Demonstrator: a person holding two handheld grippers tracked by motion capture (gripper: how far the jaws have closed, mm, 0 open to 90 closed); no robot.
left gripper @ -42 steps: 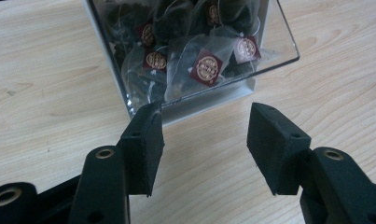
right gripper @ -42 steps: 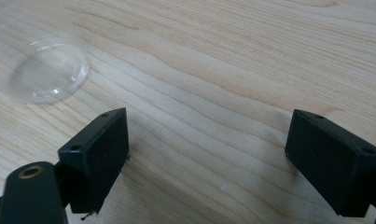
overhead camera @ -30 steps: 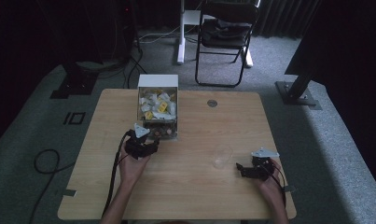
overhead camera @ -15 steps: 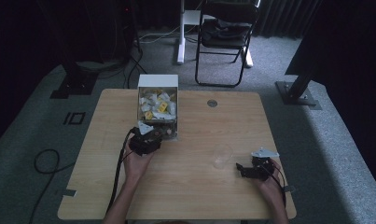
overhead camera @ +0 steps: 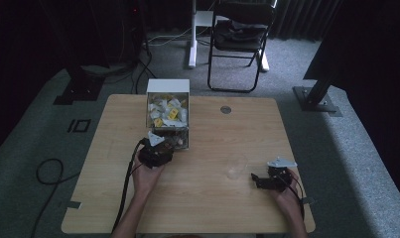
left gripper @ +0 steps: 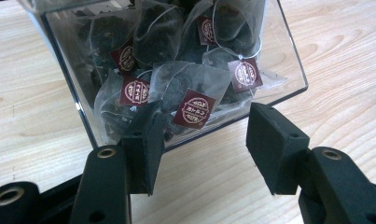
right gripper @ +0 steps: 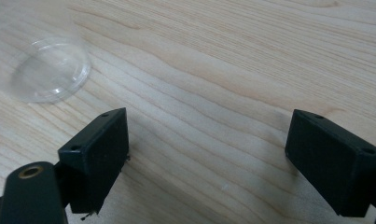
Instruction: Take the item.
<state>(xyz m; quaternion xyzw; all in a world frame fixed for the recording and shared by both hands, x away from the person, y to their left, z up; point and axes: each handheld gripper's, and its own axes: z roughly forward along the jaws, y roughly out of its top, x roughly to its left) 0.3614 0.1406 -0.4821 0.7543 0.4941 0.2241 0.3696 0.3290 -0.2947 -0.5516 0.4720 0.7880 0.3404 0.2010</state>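
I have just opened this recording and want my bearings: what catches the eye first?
A clear box stuffed with tea bags stands near the far edge of the wooden table, its lower part dark bags with maroon tags. The left gripper sits right at its front, jaws apart. Nearer the right gripper, whose jaws are wide open, stands a clear empty glass.

I see a pale matt wood-grain table [right gripper: 232, 60], a glossy clear plastic box [left gripper: 288, 70] of fine mesh tea bags [left gripper: 176, 88] with paper tags, a clear plastic lid [right gripper: 50, 70], matt black pads [left gripper: 274, 144].
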